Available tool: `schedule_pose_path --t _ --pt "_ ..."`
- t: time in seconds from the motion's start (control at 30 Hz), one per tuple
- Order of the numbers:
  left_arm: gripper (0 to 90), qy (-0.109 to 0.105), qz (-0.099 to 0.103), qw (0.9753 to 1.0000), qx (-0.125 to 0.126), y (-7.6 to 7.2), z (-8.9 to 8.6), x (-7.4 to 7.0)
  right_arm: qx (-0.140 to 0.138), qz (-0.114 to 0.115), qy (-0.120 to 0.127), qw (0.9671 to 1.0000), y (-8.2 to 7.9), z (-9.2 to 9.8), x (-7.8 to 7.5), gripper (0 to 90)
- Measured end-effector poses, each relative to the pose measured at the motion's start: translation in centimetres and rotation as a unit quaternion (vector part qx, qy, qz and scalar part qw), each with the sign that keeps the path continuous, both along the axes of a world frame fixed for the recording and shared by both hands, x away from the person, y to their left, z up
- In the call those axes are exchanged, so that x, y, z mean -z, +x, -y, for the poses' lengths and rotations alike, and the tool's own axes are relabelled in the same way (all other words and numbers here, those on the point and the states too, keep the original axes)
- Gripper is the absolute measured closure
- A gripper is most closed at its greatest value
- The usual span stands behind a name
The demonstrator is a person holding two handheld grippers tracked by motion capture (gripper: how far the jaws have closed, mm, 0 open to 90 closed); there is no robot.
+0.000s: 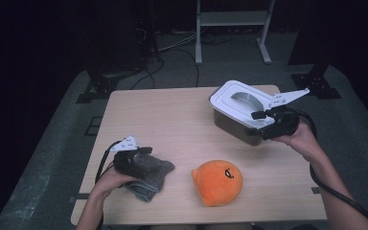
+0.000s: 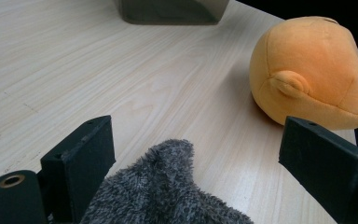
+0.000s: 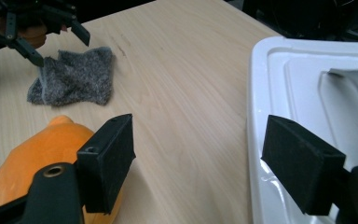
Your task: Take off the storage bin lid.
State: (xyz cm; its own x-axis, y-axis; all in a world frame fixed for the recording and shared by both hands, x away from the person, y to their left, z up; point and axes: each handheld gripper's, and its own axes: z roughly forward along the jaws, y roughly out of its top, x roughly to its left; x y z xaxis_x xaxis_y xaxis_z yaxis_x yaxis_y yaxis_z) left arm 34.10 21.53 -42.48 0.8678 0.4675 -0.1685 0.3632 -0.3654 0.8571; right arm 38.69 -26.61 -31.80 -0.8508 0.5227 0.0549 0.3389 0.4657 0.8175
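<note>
Grey cloth (image 1: 149, 176) lies at the near left of the table (image 1: 172, 120), crumpled. Left gripper (image 1: 141, 154) sits over its far edge, jaws spread wide, nothing clamped; in the left gripper view a fuzzy peak of cloth (image 2: 168, 191) rises between the two jaws, closer to the left one, and whether it touches that jaw is unclear. Left hand (image 1: 108, 179) comes in low from the table's near edge, wrist close to the tabletop, gripper pointing forward and to the right.

Right gripper (image 1: 263, 117) hovers at the near rim of the white-lidded box (image 1: 237, 103) at the far right of the table, jaws open and empty. Right hand (image 1: 304, 139) is raised, forearm angled in from the lower right, cable trailing back along it.

Orange plush toy (image 1: 218, 182) rests between the two hands, near the front edge, apart from the cloth.

The right gripper view gives the lid (image 3: 307, 93) close up, with its moulded recess, and the left gripper (image 3: 56, 32) far off above the cloth (image 3: 72, 77). The left gripper view shows the toy's (image 2: 312, 74) small stitched ear and the box's dark lower wall (image 2: 172, 11).
</note>
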Motion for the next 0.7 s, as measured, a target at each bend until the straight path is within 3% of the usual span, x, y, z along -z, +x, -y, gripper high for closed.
schedule_pose_path --t 0.3,0.7 --pt "9.3 0.0 -0.001 1.0 0.0 0.0 0.1 0.0 0.006 0.01 -0.004 0.9999 1.2 0.3 -1.2 24.6" --pt "9.2 0.004 -0.002 1.0 0.001 0.1 0.3 0.3 0.005 0.015 -0.011 0.9998 2.8 1.1 -1.4 24.8"
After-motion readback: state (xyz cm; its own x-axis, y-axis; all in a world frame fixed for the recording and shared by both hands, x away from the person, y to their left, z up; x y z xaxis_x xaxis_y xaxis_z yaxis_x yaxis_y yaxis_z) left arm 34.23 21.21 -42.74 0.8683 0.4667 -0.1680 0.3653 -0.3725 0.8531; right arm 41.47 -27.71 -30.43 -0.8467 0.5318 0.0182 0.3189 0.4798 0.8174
